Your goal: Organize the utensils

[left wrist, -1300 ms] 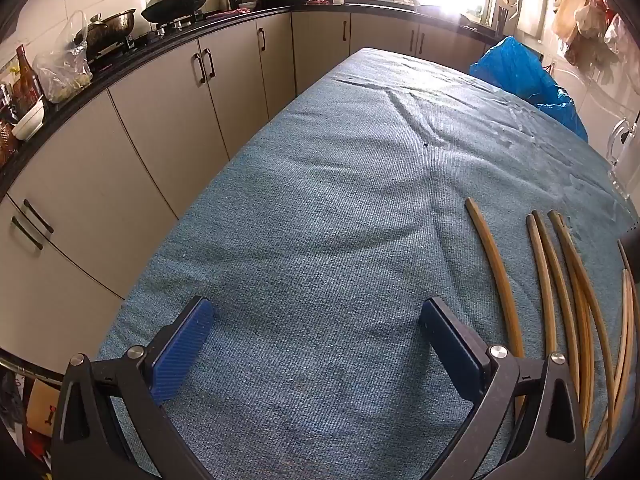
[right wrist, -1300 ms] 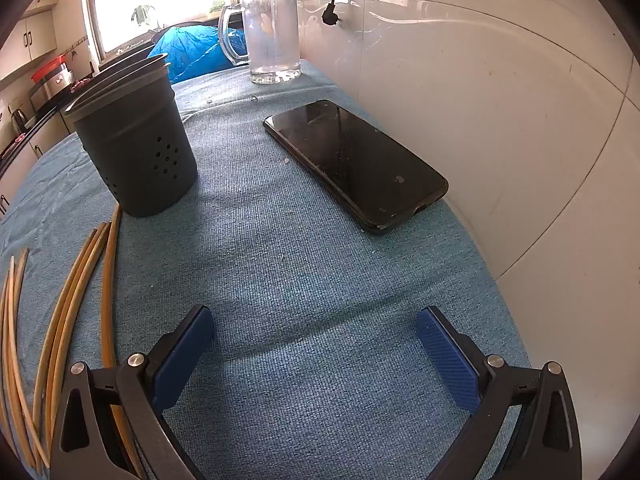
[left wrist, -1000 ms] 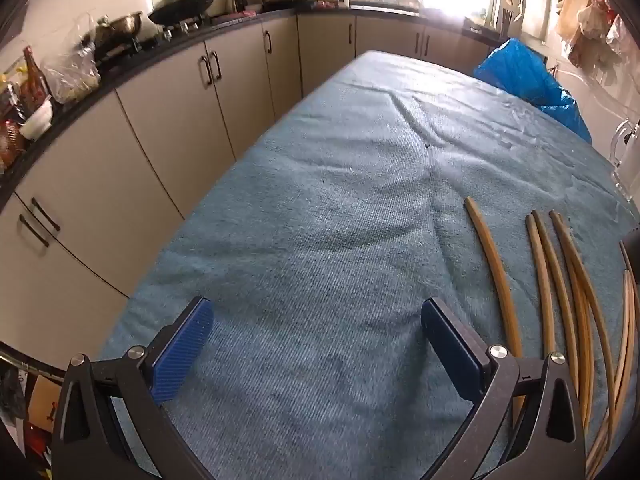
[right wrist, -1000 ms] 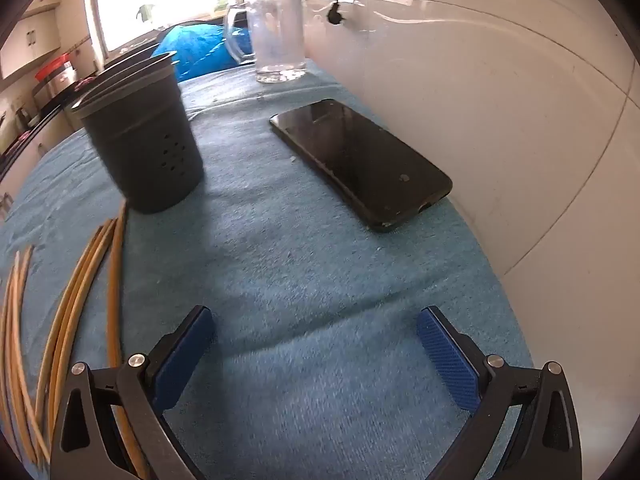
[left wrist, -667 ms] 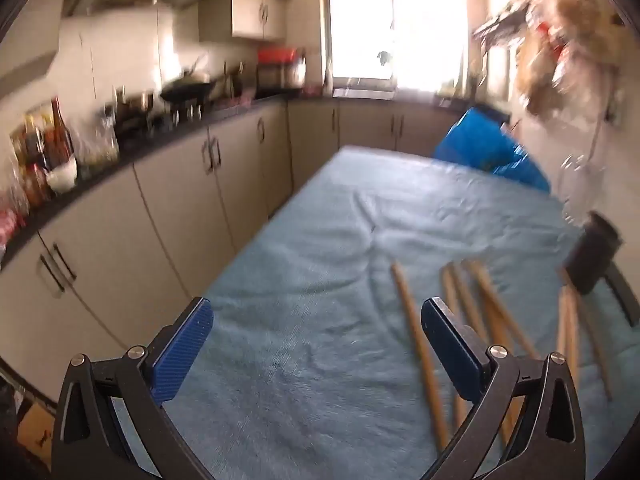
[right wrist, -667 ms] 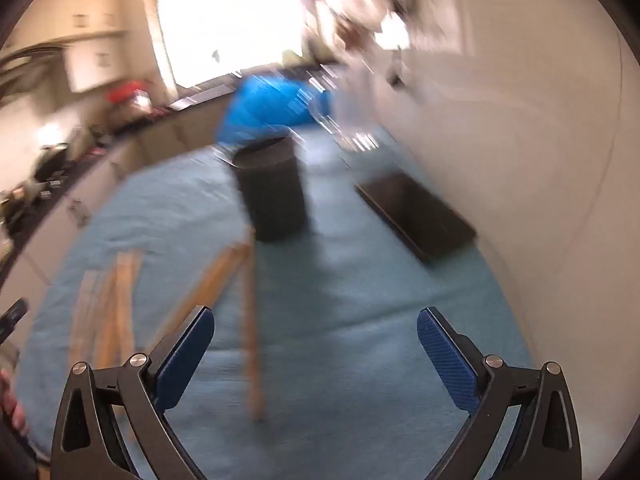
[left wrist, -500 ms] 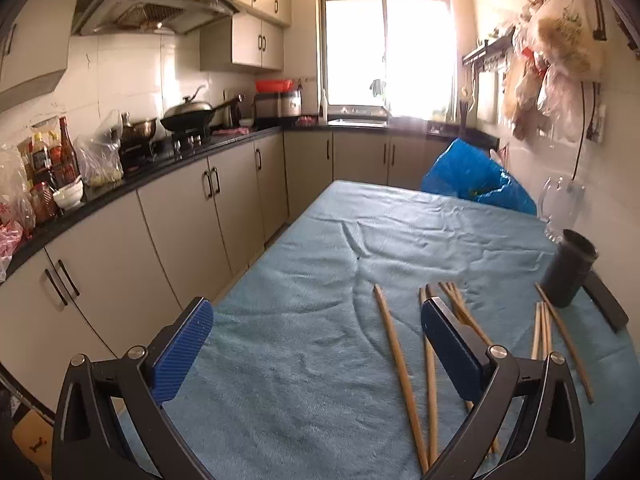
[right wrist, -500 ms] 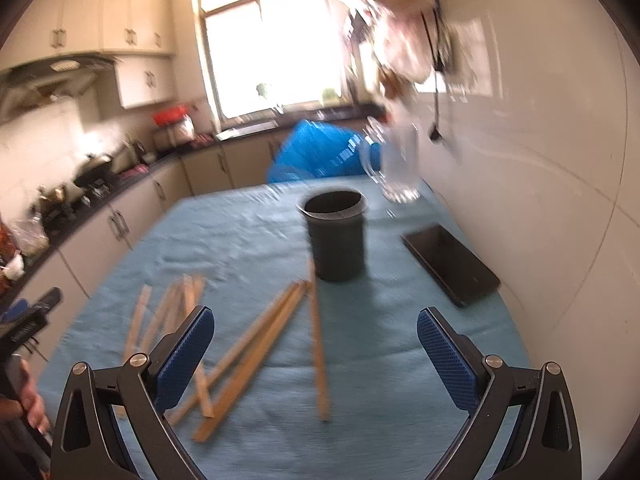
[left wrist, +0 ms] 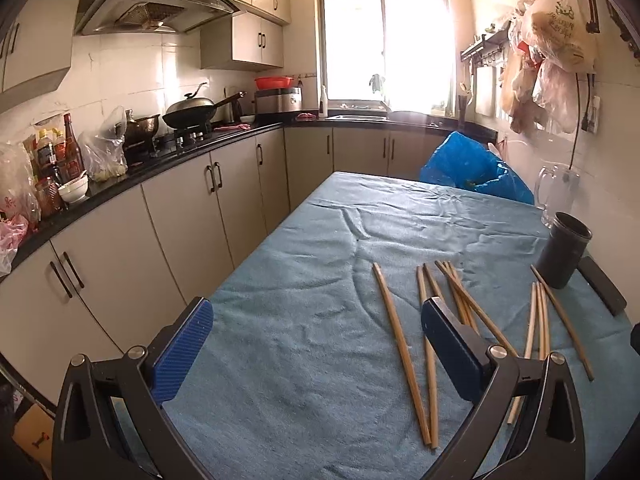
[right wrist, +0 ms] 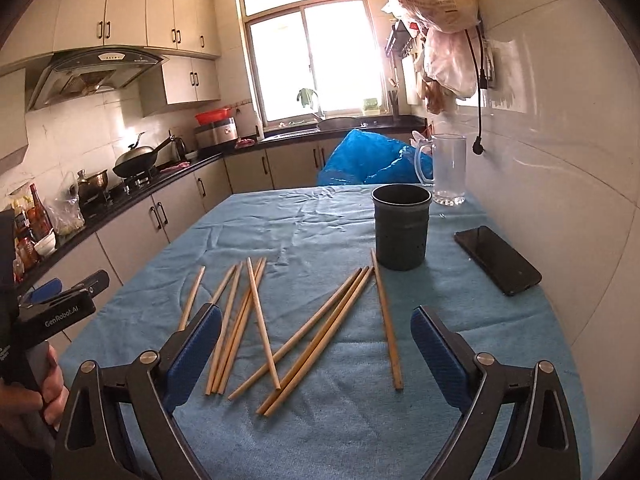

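Several wooden chopsticks [right wrist: 320,330] lie scattered flat on the blue cloth of the table [right wrist: 304,216]; in the left wrist view the chopsticks [left wrist: 398,330] spread across the right half. A dark grey perforated holder cup [right wrist: 401,227] stands upright beyond them, also seen as the cup [left wrist: 563,255] at far right. My right gripper [right wrist: 316,350] hovers open above the near ends of the chopsticks, holding nothing. My left gripper [left wrist: 318,346] is open and empty above the cloth, left of the pile. The left gripper's body [right wrist: 60,304] shows at the left edge, held by a hand [right wrist: 38,394].
A black phone [right wrist: 497,260] lies right of the cup near the white wall. A clear glass mug [right wrist: 448,170] and a blue plastic bag [right wrist: 366,160] sit at the table's far end. Kitchen cabinets [left wrist: 168,216] and a counter with a wok [left wrist: 192,114] run along the left.
Both grippers have risen and pulled back from just above the cloth, so the views now take in the whole table and kitchen. Both stay open and empty. The chopsticks and cup have not moved.
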